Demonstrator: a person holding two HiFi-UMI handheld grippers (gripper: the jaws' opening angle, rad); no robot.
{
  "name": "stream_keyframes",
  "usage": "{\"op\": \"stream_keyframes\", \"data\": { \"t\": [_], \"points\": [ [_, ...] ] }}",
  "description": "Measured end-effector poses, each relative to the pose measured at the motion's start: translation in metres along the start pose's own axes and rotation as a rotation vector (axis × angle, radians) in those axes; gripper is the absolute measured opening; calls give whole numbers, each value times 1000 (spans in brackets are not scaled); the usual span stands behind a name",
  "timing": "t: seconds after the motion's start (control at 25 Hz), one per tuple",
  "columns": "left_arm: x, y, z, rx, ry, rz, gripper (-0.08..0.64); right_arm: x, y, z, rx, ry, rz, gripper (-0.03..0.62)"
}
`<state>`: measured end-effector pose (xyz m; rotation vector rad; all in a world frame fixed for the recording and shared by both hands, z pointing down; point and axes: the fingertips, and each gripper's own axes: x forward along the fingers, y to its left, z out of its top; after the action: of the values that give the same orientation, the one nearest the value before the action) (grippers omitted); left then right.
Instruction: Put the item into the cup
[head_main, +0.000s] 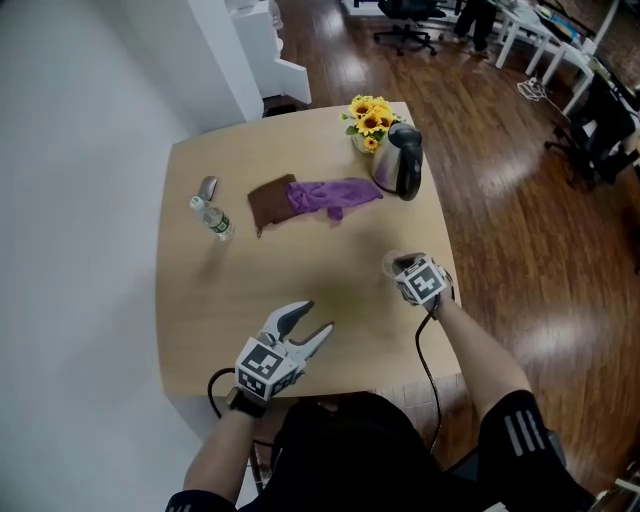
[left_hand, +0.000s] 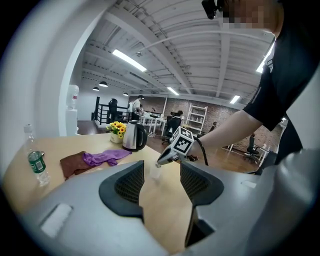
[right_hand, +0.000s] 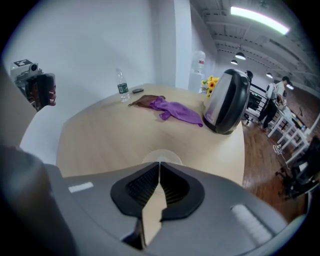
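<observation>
A clear plastic cup (head_main: 390, 263) stands on the wooden table (head_main: 230, 290) near its right edge. My right gripper (head_main: 403, 266) hangs directly over the cup, pointing down at its mouth. In the right gripper view the cup's rim (right_hand: 161, 155) shows just past the gripper (right_hand: 159, 165), whose jaw tips meet with nothing visible between them. In the left gripper view the right gripper's tip (left_hand: 159, 163) sits just above the cup (left_hand: 153, 173). My left gripper (head_main: 317, 316) stands open and empty over the table's front, left of the cup.
An electric kettle (head_main: 400, 160) and a pot of yellow flowers (head_main: 370, 120) stand at the back right. A purple cloth (head_main: 335, 193) lies over a brown cloth (head_main: 270, 203) mid-table. A small water bottle (head_main: 212, 218) and a grey object (head_main: 208, 187) are at the left.
</observation>
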<state>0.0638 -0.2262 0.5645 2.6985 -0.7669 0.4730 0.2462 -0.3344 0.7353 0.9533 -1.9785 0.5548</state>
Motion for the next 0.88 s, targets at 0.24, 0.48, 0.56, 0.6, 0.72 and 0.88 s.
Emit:
{"op": "stream_keyframes", "data": {
  "t": [0.24,0.48,0.56,0.6,0.72,0.88],
  "points": [
    [2,-4,-2,-8,-3,29,221,9,2,-5,9,12,39,52],
    [1,-9,-2,-18,9,50,221,8,4,0,101,-30,112,76],
    [3,-11,-6,-13,14,49,221,11,6,-2,136,-34,152,107],
    [3,-12,-7,-11,15,49,221,12,7,-3,148,-35,171,110],
    [5,-14,-5,-5,13,48,221,11,9,-1,147,-43,193,112],
    [2,-13,-3,-2,13,49,221,-3,14,15,95,-94,185,112]
  ]
}}
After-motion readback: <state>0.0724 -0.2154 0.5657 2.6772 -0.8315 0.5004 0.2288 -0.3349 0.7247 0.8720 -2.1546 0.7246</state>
